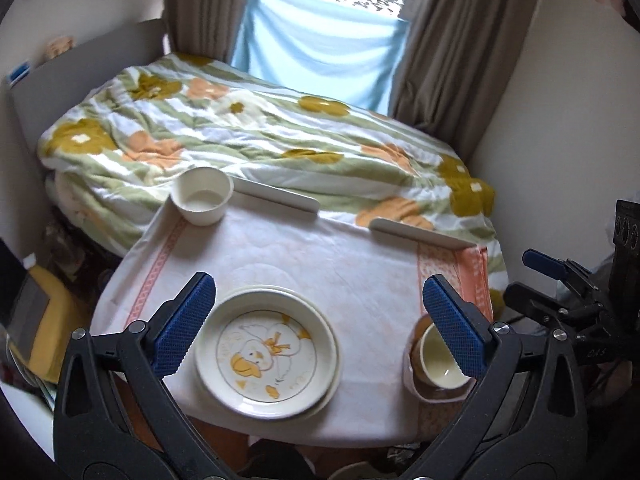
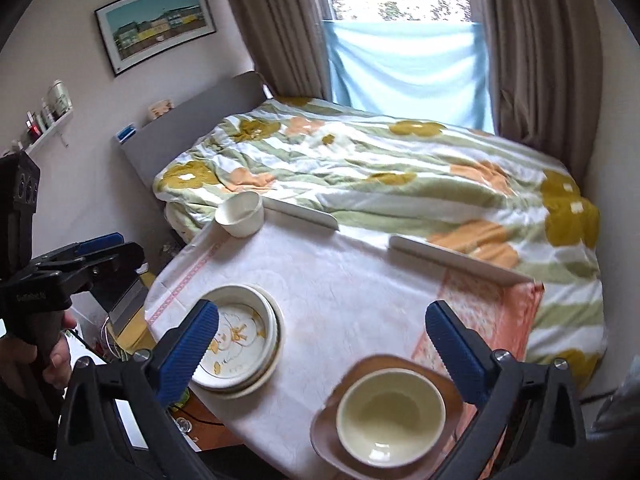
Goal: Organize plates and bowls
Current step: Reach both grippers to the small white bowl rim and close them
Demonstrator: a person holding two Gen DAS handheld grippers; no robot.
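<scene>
Both grippers, left gripper [image 1: 320, 322] and right gripper [image 2: 322, 346], hover wide open and empty above the table [image 2: 352, 280]. Nearest the right gripper, 1 cream bowl [image 2: 390, 414] sits on a brown plate [image 2: 436, 376]; the duck plate [image 1: 266, 354] tops a plate stack at left. 1 white bowl [image 1: 202, 195] stands at the far-left corner.

Duck plate [image 1: 267, 356] stacked; cream bowl [image 2: 391, 415] on pink plate [image 2: 436, 384].

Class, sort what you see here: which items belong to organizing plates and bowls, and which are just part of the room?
Job items: duck plate stacked on another plate; white bowl at the far corner; cream bowl on a brown plate.

Just lying about: floral quilt; framed picture; curtains; blue cloth.
</scene>
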